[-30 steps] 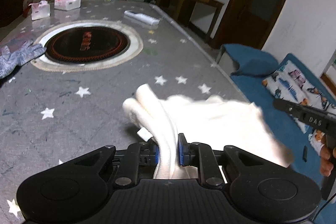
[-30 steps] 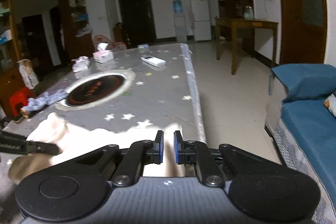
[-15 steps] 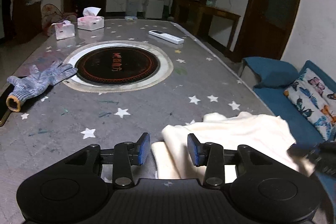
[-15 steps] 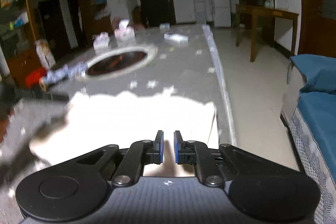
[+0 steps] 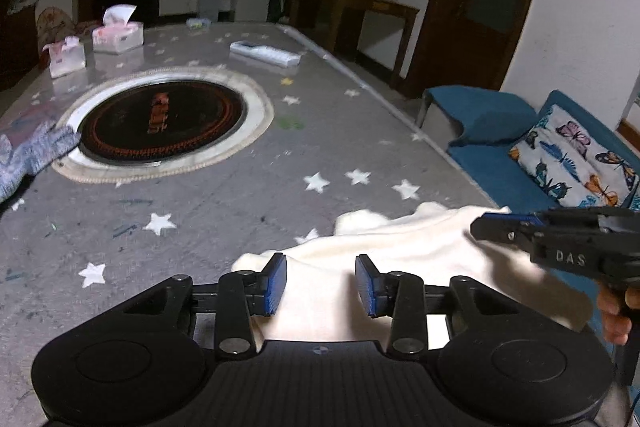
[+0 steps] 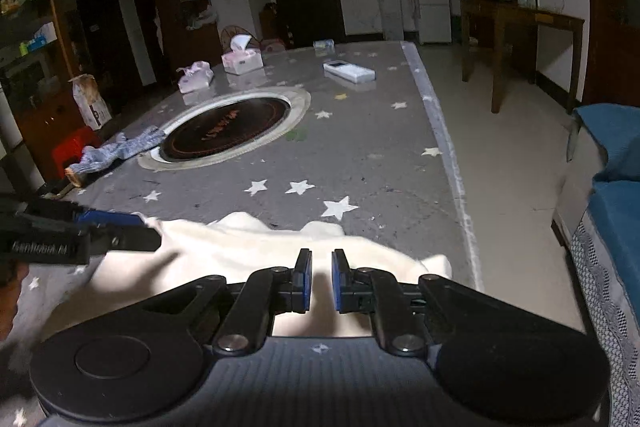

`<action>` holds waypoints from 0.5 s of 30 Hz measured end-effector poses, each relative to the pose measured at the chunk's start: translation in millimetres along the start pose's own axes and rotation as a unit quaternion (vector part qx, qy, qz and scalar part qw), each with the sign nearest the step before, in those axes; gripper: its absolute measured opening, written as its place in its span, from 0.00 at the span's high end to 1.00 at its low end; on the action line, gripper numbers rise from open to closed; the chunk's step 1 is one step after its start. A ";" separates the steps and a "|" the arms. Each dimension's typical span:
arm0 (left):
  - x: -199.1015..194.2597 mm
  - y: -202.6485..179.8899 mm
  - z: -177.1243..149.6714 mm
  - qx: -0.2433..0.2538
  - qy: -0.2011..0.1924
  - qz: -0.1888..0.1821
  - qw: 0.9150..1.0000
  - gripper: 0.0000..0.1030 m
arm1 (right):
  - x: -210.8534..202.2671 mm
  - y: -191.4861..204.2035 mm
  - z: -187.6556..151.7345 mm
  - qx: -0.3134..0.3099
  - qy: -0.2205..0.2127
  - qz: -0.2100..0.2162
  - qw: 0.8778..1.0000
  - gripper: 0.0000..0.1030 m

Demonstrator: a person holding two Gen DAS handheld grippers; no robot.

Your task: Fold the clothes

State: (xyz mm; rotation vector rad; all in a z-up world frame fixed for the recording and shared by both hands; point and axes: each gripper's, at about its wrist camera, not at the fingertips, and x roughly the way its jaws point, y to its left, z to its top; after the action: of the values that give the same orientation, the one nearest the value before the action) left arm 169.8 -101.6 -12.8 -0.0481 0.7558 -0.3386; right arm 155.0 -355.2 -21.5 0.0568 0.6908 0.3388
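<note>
A cream-white garment lies folded at the near edge of the grey star-patterned table; it also shows in the right wrist view. My left gripper is open, its jaws wide apart just above the cloth's left end, holding nothing. My right gripper has its jaws slightly apart over the cloth's right part, with no cloth pinched between the pads. Each gripper shows from the side in the other's view, the right one and the left one, both resting over the garment.
A round black inset with a pale rim sits mid-table. A grey glove lies at its left. Two tissue packs and a white remote stand farther back. A blue sofa with a butterfly pillow lies beyond the table's right edge.
My left gripper let go of the folded cloth and opened wide. The cloth now lies flat on the table. My right gripper's jaws have parted slightly.
</note>
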 end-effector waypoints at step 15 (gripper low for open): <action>11.2 8.5 -1.4 -0.008 0.007 0.006 1.000 0.59 | 29.1 28.3 6.6 -0.034 0.013 0.023 0.999 0.80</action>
State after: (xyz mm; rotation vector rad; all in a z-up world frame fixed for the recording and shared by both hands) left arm 178.9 -97.1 -22.7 -0.0567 0.7726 -0.3225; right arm 171.9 -318.6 -29.7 0.0046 0.7042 0.4074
